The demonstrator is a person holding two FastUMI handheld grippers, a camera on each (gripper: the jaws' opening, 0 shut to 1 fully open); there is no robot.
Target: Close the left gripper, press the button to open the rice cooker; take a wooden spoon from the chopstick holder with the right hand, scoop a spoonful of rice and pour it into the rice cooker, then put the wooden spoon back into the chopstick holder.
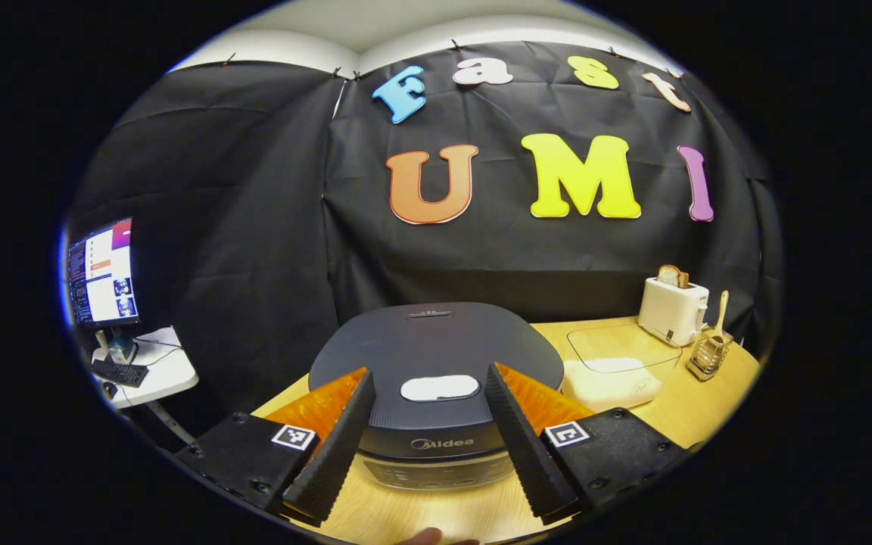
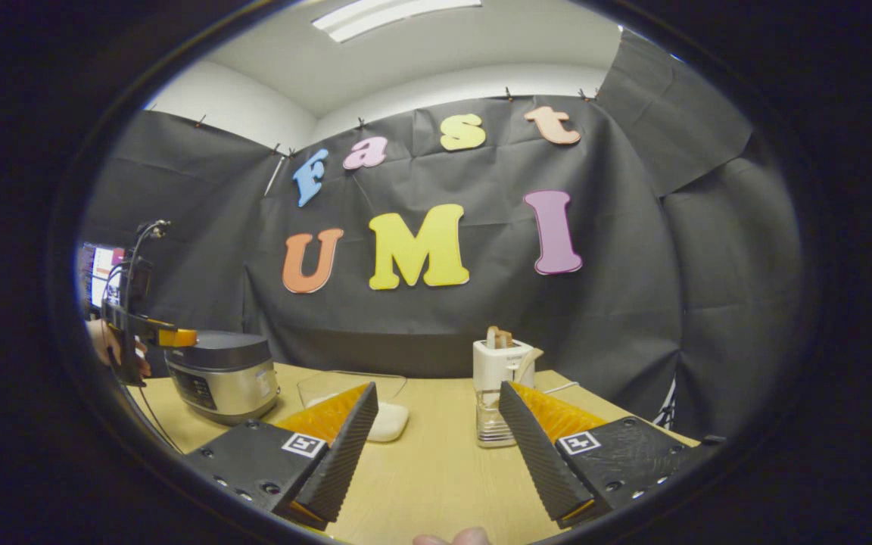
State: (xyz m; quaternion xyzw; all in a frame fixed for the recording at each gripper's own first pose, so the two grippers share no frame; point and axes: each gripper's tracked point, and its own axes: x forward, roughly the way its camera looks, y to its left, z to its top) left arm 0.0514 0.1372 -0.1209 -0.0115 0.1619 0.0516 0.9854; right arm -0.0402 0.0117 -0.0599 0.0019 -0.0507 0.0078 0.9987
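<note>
Dark grey round rice cooker [image 1: 436, 356] lid closed, button unpressed; left gripper [image 1: 428, 443] and right gripper [image 2: 436, 450] spread wide, empty; wooden spoon [image 1: 720, 312] at 3 o'clock untouched

A white toaster [image 1: 672, 309] holding bread [image 1: 673, 275] stands at two o'clock; a monitor [image 1: 101, 274] sits at nine.

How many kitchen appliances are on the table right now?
2: the rice cooker directly ahead of the left tool, lid closed, and the toaster at the back right, bread in its slot.
</note>
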